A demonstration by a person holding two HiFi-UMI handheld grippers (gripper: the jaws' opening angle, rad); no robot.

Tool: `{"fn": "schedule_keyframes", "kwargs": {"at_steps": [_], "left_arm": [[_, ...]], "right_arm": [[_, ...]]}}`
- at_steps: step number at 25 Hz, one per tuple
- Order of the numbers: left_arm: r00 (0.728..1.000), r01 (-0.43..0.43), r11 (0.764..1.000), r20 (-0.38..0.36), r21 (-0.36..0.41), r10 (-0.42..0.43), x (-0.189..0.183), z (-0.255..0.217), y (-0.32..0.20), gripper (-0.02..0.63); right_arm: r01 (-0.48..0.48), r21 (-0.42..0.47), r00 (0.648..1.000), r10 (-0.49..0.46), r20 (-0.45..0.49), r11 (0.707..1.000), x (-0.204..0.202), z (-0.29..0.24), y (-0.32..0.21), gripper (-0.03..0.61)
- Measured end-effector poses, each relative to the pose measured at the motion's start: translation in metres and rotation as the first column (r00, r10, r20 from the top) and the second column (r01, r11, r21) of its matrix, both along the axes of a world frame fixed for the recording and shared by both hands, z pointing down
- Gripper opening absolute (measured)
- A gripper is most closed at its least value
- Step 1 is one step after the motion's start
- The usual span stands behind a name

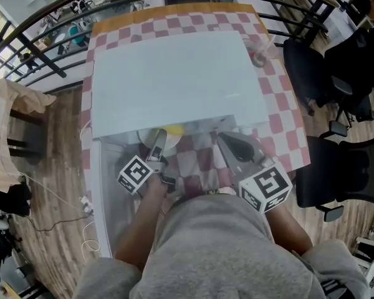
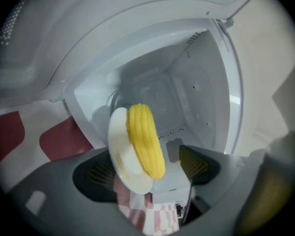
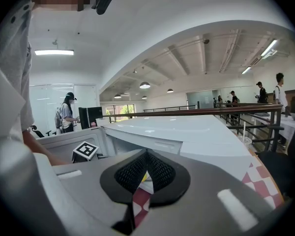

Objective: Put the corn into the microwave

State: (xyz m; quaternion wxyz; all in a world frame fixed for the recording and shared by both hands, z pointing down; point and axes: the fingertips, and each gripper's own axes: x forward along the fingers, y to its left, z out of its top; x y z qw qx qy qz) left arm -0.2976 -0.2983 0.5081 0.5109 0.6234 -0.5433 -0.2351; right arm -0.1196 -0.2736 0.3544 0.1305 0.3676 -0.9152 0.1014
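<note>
The person stands close against the surface [image 1: 288, 120], which is covered with a red-and-white checked cloth, and reaches both forearms forward toward the white microwave [image 1: 174, 80]. Its door [image 1: 109, 192] is swung open to the left.

The left forearm [image 1: 140, 220] stretches along the open door, and the left hand-held gripper [image 1: 158, 145] points into the mouth of the cavity, angled slightly downward. It is rolled to one side, so in the left gripper view the cavity walls stand tilted. Its jaws are spread wide. The corn [image 2: 146, 140], a yellow cob, lies on a small white plate [image 2: 122, 156] just inside the cavity opening, in the gap between the two pads. The pads do not press on it, so this hand-held gripper holds nothing. Whether the plate's edge touches the left pad cannot be told.

The right hand-held gripper [image 3: 146, 171] is held in front of the microwave's right half, above the checked cloth and well apart from the corn, pointing a little below level. Its jaws are closed together, with only a thin slit below the tips through which the cloth shows. Nothing is gripped between them.
</note>
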Motion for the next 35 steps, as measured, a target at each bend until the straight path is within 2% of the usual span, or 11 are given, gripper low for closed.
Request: {"fn": "schedule_keyframes", "kwargs": {"at_steps": [3,5,9,13,17,18,21,23,25,31,35], "left_arm": [[0.990,-0.114,0.993,0.082,0.011,0.112,0.011,0.000,0.006,0.407],[0.965,-0.193,0.981,0.182,0.004,0.189,0.019,0.001,0.010,0.426],[0.867,-0.316,0.946,0.383,-0.068,0.317,0.031,0.012,0.020,0.434],[0.774,-0.346,0.925,0.509,-0.156,0.375,0.033,0.023,0.024,0.433],[0.683,-0.349,0.904,0.593,-0.247,0.426,0.026,0.033,0.026,0.393],[0.662,-0.351,0.898,0.608,-0.263,0.437,0.025,0.034,0.027,0.363],[0.619,-0.367,0.886,0.636,-0.285,0.461,0.024,0.034,0.027,0.341],[0.603,-0.371,0.881,0.645,-0.295,0.470,0.024,0.033,0.024,0.334],[0.602,-0.365,0.879,0.642,-0.308,0.474,0.023,0.034,0.020,0.313],[0.639,-0.341,0.877,0.600,-0.340,0.481,0.026,0.034,0.008,0.233],[0.665,-0.373,0.863,0.550,-0.341,0.505,0.035,0.033,0.010,0.181]], "right_arm": [[0.019,-0.003,1.000,-0.019,-0.001,1.000,0.002,0.000,0.001,-0.001],[0.032,-0.006,0.999,-0.032,0.001,0.999,0.003,0.002,0.001,0.000],[0.054,-0.011,0.999,-0.054,0.003,0.998,0.003,0.006,0.001,-0.002],[0.072,-0.008,0.997,-0.072,0.010,0.997,0.000,0.006,0.000,0.000],[0.075,-0.017,0.997,-0.075,0.009,0.997,0.002,0.009,0.000,0.000],[0.074,-0.019,0.997,-0.074,0.010,0.997,0.003,0.009,0.000,0.000],[0.069,-0.020,0.998,-0.069,0.016,0.997,0.006,0.010,-0.002,-0.001],[0.066,-0.020,0.998,-0.066,0.018,0.998,0.007,0.011,-0.004,0.000],[0.064,-0.019,0.998,-0.064,0.023,0.998,0.007,0.011,-0.006,0.000],[0.058,-0.020,0.998,-0.057,0.031,0.998,0.012,0.011,-0.009,-0.002],[0.057,-0.021,0.998,-0.057,0.033,0.998,0.015,0.011,-0.011,0.000]]}}
